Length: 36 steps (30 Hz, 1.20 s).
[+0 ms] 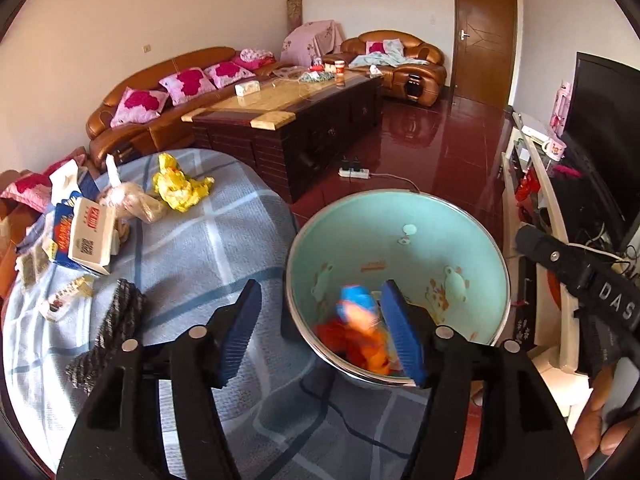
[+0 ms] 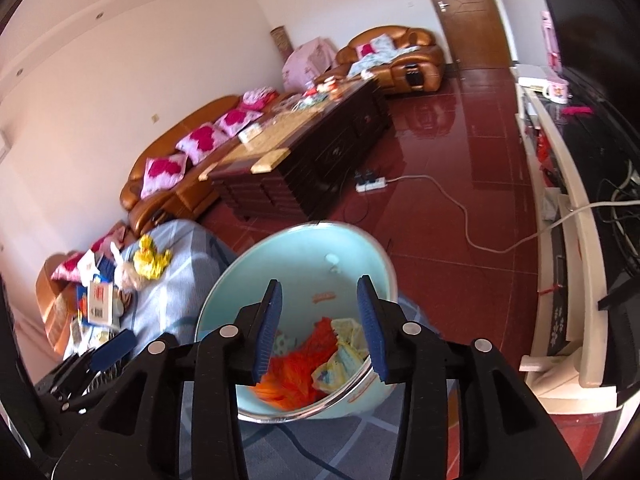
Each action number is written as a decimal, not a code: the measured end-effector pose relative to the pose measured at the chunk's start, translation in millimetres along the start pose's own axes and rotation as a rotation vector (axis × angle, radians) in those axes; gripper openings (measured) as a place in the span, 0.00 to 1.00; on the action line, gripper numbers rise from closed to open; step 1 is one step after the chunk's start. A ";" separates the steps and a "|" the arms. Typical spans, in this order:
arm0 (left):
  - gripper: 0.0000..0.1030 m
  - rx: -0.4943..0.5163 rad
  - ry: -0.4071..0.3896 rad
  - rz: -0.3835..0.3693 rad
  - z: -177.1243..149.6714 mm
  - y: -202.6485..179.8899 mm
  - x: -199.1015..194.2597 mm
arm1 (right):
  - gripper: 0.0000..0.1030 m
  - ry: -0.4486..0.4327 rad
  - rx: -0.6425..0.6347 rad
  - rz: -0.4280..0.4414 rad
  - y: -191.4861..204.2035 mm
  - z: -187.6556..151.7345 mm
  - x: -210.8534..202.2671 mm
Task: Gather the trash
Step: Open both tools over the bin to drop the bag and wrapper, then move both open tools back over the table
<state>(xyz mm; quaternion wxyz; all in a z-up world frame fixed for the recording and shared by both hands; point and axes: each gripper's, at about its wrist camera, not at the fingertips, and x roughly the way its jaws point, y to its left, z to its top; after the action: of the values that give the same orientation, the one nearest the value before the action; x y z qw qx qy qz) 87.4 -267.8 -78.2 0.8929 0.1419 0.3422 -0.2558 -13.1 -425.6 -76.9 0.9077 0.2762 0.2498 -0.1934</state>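
Both tongs hang over the pale green bin at the table's edge, and both stand spread with nothing pinched: the left tongs [image 1: 320, 320] wide apart, the right tongs [image 2: 320, 320] less so. The bin [image 1: 452, 216] already holds orange and yellowish wrappers, and a blurred blue-and-orange scrap [image 1: 358, 306] shows between the left pads — apparently dropping in, so the step in hand reads as the release into the bin. Next comes a reach back across the checked tablecloth [image 1: 192, 248] for what is left: the crumpled yellow bag [image 1: 180, 186], the clear plastic bag [image 1: 132, 202] just beside it, the white carton [image 1: 92, 236] and small wrappers near the left rim. A dark knitted cloth [image 1: 108, 336] lies just left of the left tongs, in the way of that reach — whether it counts as trash I cannot tell. Beyond stand a sofa [image 1: 168, 80] and coffee table [image 1: 288, 120], well apart.
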 end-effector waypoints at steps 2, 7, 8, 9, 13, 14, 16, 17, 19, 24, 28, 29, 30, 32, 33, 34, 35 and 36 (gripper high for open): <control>0.69 -0.005 -0.012 0.010 0.6 2.8 -4.8 | 0.38 -0.023 0.017 -0.009 -2.7 2.0 -4.6; 0.78 -0.018 -0.054 0.047 0.1 15.0 -22.2 | 0.43 -0.055 0.039 -0.010 -2.0 1.4 -10.9; 0.78 -0.017 -0.060 0.053 -0.2 17.1 -25.6 | 0.43 -0.056 0.035 -0.009 0.0 0.3 -11.6; 0.78 -0.019 -0.065 0.055 -1.1 20.0 -28.8 | 0.43 -0.054 0.027 -0.004 3.6 -0.8 -11.8; 0.80 -0.053 -0.078 0.070 -5.1 40.6 -41.4 | 0.43 -0.048 -0.010 0.008 19.8 -5.3 -11.9; 0.82 -0.061 -0.080 0.079 -5.8 44.2 -43.2 | 0.43 -0.045 -0.020 0.012 23.6 -6.5 -12.2; 0.84 -0.084 -0.091 0.102 -8.7 56.4 -48.9 | 0.43 -0.040 -0.042 0.020 33.3 -9.0 -12.6; 0.85 -0.092 -0.095 0.112 -9.8 61.4 -51.2 | 0.43 -0.039 -0.053 0.023 38.0 -10.1 -13.2; 0.85 -0.108 -0.100 0.132 -12.0 72.6 -56.1 | 0.43 -0.035 -0.072 0.032 48.2 -12.7 -14.2; 0.86 -0.144 -0.114 0.171 -18.4 98.1 -67.2 | 0.43 -0.011 -0.133 0.067 79.7 -21.9 -13.8; 0.87 -0.170 -0.120 0.195 -26.7 118.7 -75.0 | 0.43 0.002 -0.186 0.090 108.2 -30.2 -14.0; 0.88 -0.177 -0.120 0.204 -28.9 124.5 -76.6 | 0.44 0.004 -0.195 0.093 114.3 -31.9 -13.9; 0.89 -0.185 -0.119 0.215 -31.2 131.1 -77.9 | 0.43 0.005 -0.199 0.096 119.7 -33.4 -14.1; 0.89 -0.202 -0.117 0.228 -36.2 143.2 -80.8 | 0.43 0.014 -0.211 0.106 131.3 -38.1 -14.0; 0.89 -0.215 -0.115 0.235 -39.5 151.2 -81.9 | 0.43 0.018 -0.217 0.109 136.1 -40.0 -13.3; 0.89 -0.224 -0.111 0.239 -41.1 157.2 -82.4 | 0.43 0.023 -0.223 0.114 142.4 -42.4 -12.2; 0.90 -0.233 -0.108 0.244 -44.1 162.8 -83.6 | 0.43 0.028 -0.228 0.121 148.7 -45.1 -11.2; 0.90 -0.243 -0.105 0.251 -47.9 171.0 -84.5 | 0.43 0.034 -0.233 0.128 155.1 -47.9 -10.4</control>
<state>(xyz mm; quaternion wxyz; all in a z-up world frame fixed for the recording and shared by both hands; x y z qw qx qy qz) 102.7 -75.1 -41.8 0.9450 0.0609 0.3034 -0.1064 37.9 -274.9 -43.0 0.9398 0.1874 0.2676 -0.0999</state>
